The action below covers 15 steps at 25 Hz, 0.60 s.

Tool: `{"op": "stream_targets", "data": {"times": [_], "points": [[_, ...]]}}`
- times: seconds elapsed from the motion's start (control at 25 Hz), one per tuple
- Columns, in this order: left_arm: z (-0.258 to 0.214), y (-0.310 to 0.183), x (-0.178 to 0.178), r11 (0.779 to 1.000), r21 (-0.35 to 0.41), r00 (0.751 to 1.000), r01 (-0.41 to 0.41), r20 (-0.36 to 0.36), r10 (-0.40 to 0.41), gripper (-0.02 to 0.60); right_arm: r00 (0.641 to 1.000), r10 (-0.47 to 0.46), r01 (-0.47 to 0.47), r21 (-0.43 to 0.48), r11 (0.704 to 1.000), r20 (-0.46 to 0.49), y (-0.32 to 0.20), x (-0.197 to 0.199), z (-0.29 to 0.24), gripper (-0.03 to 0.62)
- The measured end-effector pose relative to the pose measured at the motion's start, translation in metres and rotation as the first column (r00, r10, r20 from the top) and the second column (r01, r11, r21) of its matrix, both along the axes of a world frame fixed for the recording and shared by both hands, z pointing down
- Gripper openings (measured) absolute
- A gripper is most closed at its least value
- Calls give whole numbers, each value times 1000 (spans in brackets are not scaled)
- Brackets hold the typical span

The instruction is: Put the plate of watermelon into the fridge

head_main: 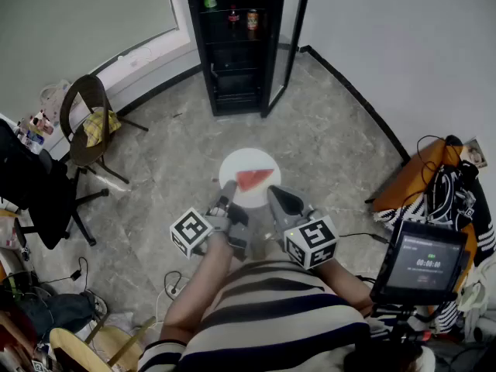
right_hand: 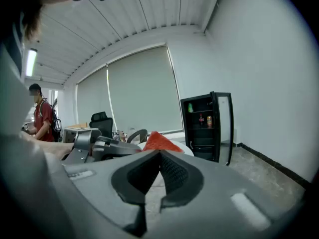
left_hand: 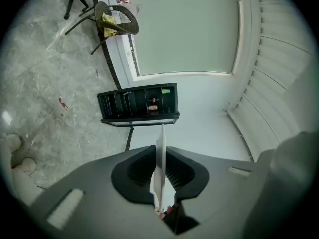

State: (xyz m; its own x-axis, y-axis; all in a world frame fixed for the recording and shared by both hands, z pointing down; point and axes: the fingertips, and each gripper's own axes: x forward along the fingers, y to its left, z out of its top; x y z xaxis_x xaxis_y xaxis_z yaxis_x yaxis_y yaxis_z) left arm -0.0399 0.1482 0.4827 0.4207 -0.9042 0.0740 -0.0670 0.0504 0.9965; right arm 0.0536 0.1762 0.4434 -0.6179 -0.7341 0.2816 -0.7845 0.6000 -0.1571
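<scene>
Left gripper (head_main: 227, 191) clamps plate (head_main: 232, 164) bearing watermelon (head_main: 254, 178); right gripper (head_main: 277, 197) closed, empty; open fridge (head_main: 204, 60) holds drinks (head_main: 252, 20).

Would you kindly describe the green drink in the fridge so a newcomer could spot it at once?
Find the open black fridge against the far wall. On its top shelf stands one green drink, alone; the dark bottle and the orange can sit one shelf lower.

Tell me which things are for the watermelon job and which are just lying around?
For the job: plate, watermelon, open fridge, left gripper with jaws shut on the plate's rim.
Just lying about: brown chair, black office chair, orange bag.
</scene>
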Motion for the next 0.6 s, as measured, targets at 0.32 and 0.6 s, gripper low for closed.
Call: {"op": "stream_targets", "data": {"times": [0.32, 0.6], "points": [[1, 3, -1, 1000, -8, 1000, 1, -2, -1, 37, 999, -6, 5, 20, 1000, 34, 1, -4, -6, -3], [2, 2, -4, 1000, -5, 1000, 9, 1, -9, 37, 1000, -5, 5, 5, 1000, 31, 1, -2, -3, -3]]}}
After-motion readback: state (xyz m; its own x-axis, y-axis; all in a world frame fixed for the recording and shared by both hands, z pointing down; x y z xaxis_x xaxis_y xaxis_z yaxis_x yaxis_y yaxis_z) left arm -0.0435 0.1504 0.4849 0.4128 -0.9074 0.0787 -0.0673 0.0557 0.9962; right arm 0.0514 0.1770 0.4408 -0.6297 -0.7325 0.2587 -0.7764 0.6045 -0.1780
